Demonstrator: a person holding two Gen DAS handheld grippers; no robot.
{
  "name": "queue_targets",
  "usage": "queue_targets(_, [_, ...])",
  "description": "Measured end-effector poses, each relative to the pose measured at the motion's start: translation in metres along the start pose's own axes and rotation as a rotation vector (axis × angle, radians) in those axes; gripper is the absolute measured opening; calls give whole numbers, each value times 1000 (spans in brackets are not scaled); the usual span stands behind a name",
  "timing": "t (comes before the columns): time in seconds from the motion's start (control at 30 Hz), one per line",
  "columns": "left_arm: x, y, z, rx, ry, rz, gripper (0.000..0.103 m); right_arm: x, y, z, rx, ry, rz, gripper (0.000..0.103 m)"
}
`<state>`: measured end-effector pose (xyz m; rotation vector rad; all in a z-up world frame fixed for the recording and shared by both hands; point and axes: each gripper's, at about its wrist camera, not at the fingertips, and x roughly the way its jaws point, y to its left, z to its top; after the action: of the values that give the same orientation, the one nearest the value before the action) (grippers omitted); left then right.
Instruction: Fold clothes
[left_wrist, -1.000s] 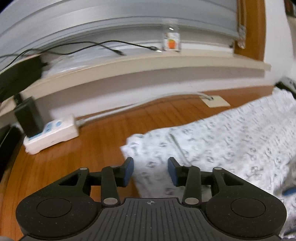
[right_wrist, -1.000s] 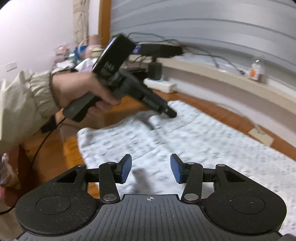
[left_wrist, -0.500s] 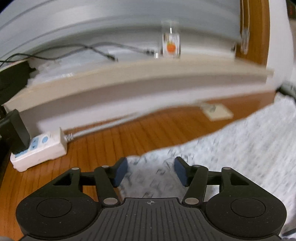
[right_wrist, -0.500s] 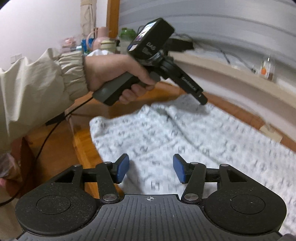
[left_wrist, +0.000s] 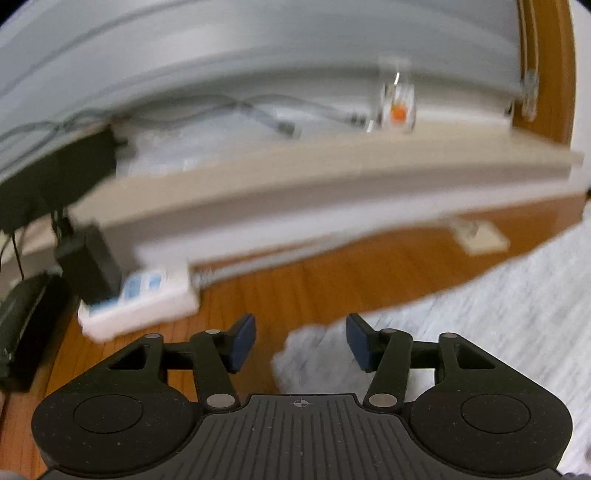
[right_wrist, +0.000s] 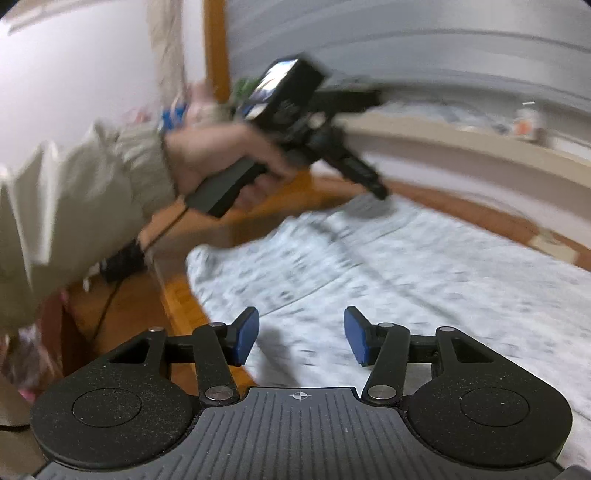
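Observation:
A white garment with a small grey print (left_wrist: 498, 325) lies spread on a wooden table (left_wrist: 332, 288). My left gripper (left_wrist: 300, 328) is open, its blue pads standing either side of the garment's far corner without pressing it. In the right wrist view a hand (right_wrist: 221, 158) in a beige sleeve holds that left gripper (right_wrist: 380, 192) just above the far corner of the garment (right_wrist: 424, 277). My right gripper (right_wrist: 301, 325) is open and hovers over the garment's near-left part, with nothing between its pads.
A white power strip (left_wrist: 140, 299) with a black adapter (left_wrist: 92, 262) lies on the table to the left. Behind runs a beige sill (left_wrist: 295, 177) with cables and a small bottle (left_wrist: 399, 107). The table's left edge (right_wrist: 177, 295) is close to the garment.
The left gripper's jaws have spread wider, and it has moved toward the garment's far corner and risen a little. The right gripper has drifted across the garment.

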<state>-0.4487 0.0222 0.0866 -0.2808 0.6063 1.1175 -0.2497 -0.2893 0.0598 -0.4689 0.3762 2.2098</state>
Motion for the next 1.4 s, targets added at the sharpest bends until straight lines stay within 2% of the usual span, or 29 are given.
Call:
queue_targets(0.1, [-4,-34,25,33,-47,-54,67,-45,-36,-9,38,-65,-109,52])
queue_targets(0.2, [2,-87,48,93,-75,-144,69,-91,-83,-26,74,-85,-277,52])
queue_targets(0.33, [25,-177,73,164,-88,-287,69,-149,-153,-59,120,-58,-528,52])
queue_targets(0.53, [55,-315,88,245,-77,-477,69,-229,-229,-109,179,11,-765,52])
queue_targets(0.6, [61,-352,87,276,-72,-523,70,-246,-244,-124,198,31,-796,52])
queue_targets(0.7, [70,-402,84,328,-64,-577,70,-258,-256,-141,194,53,-790,53])
queue_targets(0.83, [84,-438,75,365,-48,-592,70,-259,-260,-155,173,91,-758,53])
queue_targets(0.93, [95,-444,69,365,-33,-601,70,-248,-267,-159,128,122,-773,53])
queue_targets(1.17, [107,-438,60,316,-41,-616,70,-228,-280,-135,18,91,-772,53])
queue_targets(1.23, [105,-436,59,314,-55,-618,70,-225,-284,-127,3,83,-766,54])
queue_targets(1.4, [105,-436,59,306,-58,-617,70,-213,-300,-113,13,127,-732,56])
